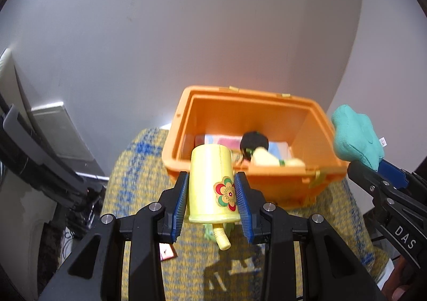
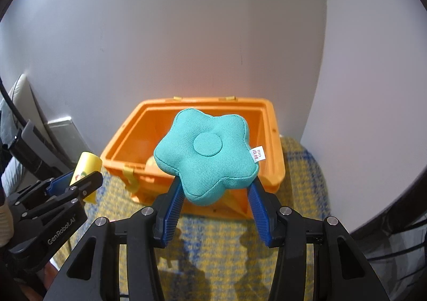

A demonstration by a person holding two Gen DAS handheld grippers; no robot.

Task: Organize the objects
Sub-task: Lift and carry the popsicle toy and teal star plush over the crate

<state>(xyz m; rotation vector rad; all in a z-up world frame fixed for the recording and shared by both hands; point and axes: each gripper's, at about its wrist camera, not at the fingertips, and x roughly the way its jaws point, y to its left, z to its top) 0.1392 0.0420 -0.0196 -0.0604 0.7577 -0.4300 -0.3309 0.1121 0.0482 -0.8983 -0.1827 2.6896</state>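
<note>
The left gripper is clamping its blue fingers on the sides of a yellow cup with a flower sticker, and is holding it upside down in the air just in front of the orange bin, the cup's base overlapping the bin's near rim in the left view. The right gripper is pinching its fingers on the lower lobes of a teal flower cushion bearing a small white label, and is holding it up in front of the bin, covering most of the bin's opening in the right view. In the left view the cushion is hanging just beside the bin's right wall, outside it. Under the cup, in front of the bin, a yellow tube and something green are lying on the cloth, a yellow and blue weave covering the tabletop on which the bin is standing. A small red card is lying on the cloth too, well in front of the bin and to its left. Inside the bin a doll with black hair is resting on coloured flat items, too blurred to name. Behind the bin a white wall is rising.
</note>
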